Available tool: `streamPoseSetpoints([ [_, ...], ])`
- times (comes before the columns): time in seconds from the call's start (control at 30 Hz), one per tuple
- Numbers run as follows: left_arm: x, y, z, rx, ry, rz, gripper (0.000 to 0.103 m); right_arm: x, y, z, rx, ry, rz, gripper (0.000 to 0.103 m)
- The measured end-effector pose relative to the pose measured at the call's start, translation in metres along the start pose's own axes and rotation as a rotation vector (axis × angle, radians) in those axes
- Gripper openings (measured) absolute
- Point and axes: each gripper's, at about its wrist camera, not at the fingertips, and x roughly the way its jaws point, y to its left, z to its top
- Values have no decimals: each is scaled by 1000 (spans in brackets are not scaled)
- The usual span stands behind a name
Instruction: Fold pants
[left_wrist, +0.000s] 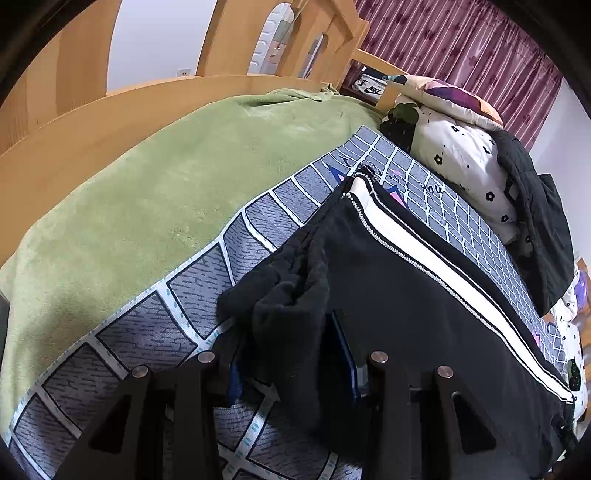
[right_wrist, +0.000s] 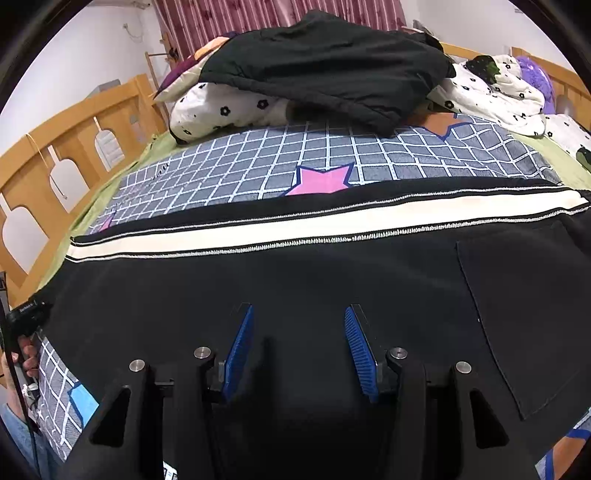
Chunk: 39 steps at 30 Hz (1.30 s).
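Black pants (right_wrist: 295, 266) with a white side stripe (right_wrist: 258, 230) lie flat and lengthwise on a grey checked sheet (right_wrist: 258, 162). A back pocket (right_wrist: 524, 314) shows at the right. My right gripper (right_wrist: 299, 350) is open, its blue pads (right_wrist: 240, 347) hovering over the black fabric with nothing between them. In the left wrist view the pants (left_wrist: 424, 295) run away to the upper right. My left gripper (left_wrist: 291, 365) stands with its jaws apart around a bunched fold of the pants' hem end (left_wrist: 284, 295), fabric draped between the fingers.
A green blanket (left_wrist: 166, 177) covers the bed's far side beside a wooden rail (left_wrist: 110, 110). Flowered white pillows (right_wrist: 229, 107) and a black jacket (right_wrist: 332, 62) pile at the head. A maroon curtain (left_wrist: 461, 40) hangs behind. A hand holding the other gripper (right_wrist: 22, 354) shows at the left edge.
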Motion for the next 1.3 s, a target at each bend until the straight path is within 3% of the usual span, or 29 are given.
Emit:
streamPoseSetpoints([
  [0.1, 1, 0, 1, 5, 9, -2, 38, 2, 0, 0, -1, 8, -2, 50],
  [0.23, 2, 1, 2, 10, 21, -18, 37, 8, -1, -1, 4, 46, 24, 40],
  [0.3, 2, 5, 2, -9, 25, -43, 36, 10, -1, -3, 1, 55, 25, 39],
  [0.53, 3, 18, 0, -72, 24, -152, 16, 17, 2, -5, -3, 88, 30, 39],
  [0.6, -1, 15, 0, -59, 12, -143, 15, 19, 4, -6, -18, 93, 21, 39],
  [0.67, -5, 4, 2, -16, 7, -87, 14, 19, 5, -5, -30, 89, 4, 39],
  [0.83, -42, -60, 12, 206, -92, 125, 11, 5, 1, 4, -7, 49, 10, 39],
  [0.9, -60, -89, 18, 274, -134, 160, 11, -3, -3, 8, 8, 24, 12, 39],
  [1.1, -114, -197, 10, 459, -254, 73, 10, -40, -35, 19, 82, -79, 32, 40],
  [1.2, -129, -264, -20, 567, -283, 10, 10, -62, -60, 19, 103, -141, 4, 40],
  [1.3, -130, -327, -64, 656, -261, -74, 10, -80, -93, 12, 140, -186, -47, 40],
])
